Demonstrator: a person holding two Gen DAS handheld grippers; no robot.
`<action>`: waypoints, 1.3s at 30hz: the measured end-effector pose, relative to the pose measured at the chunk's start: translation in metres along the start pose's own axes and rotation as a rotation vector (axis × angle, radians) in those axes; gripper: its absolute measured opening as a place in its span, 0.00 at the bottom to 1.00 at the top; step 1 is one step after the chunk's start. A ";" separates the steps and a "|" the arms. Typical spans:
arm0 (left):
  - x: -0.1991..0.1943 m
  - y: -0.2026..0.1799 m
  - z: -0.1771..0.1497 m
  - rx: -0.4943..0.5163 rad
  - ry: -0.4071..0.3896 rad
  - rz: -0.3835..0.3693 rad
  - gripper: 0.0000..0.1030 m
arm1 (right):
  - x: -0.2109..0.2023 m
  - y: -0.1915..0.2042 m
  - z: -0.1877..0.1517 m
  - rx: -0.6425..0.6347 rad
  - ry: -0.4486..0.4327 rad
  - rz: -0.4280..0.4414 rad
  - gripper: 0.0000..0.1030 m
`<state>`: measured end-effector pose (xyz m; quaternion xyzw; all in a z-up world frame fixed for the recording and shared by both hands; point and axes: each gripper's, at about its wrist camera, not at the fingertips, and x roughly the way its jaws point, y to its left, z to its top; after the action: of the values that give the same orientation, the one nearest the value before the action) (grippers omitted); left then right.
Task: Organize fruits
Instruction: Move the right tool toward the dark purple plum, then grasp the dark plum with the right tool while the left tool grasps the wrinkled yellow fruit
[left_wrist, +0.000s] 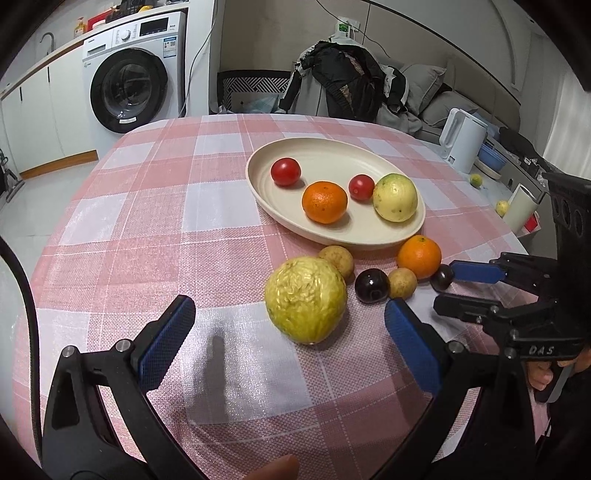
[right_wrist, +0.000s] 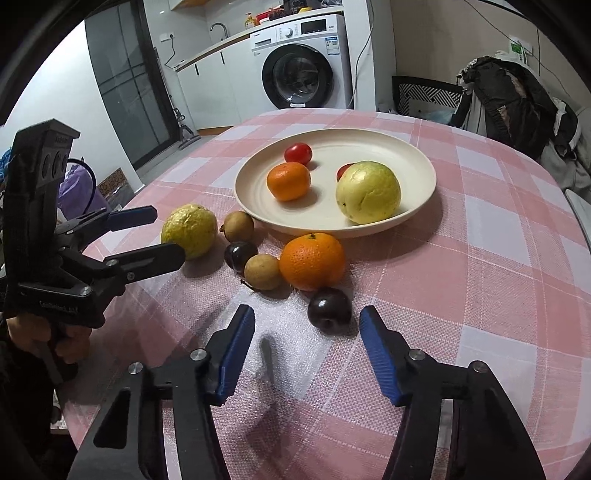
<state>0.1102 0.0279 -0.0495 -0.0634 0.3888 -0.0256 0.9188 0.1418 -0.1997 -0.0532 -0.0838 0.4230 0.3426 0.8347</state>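
Observation:
A cream plate holds two tomatoes, an orange and a pale guava. In front of it on the checked cloth lie a yellow guava, two brown longans, two dark plums and an orange. My left gripper is open, its fingers on either side of the yellow guava, just short of it. My right gripper is open, the nearer plum at its fingertips.
The round table has a pink and white cloth. A washing machine stands behind it. A chair with clothes is at the far side. A white kettle stands off to the right.

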 end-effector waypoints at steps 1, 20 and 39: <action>0.000 0.000 0.000 -0.001 0.001 0.001 0.99 | 0.000 -0.001 0.000 0.008 -0.003 0.005 0.60; 0.004 0.004 0.000 -0.014 0.015 -0.011 0.99 | 0.009 0.000 0.005 0.048 0.006 -0.064 0.37; 0.009 0.012 0.001 -0.059 0.029 -0.018 0.97 | -0.015 0.004 0.008 0.002 -0.030 -0.051 0.24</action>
<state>0.1178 0.0388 -0.0569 -0.0938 0.4019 -0.0234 0.9106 0.1388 -0.2007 -0.0362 -0.0888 0.4084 0.3220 0.8495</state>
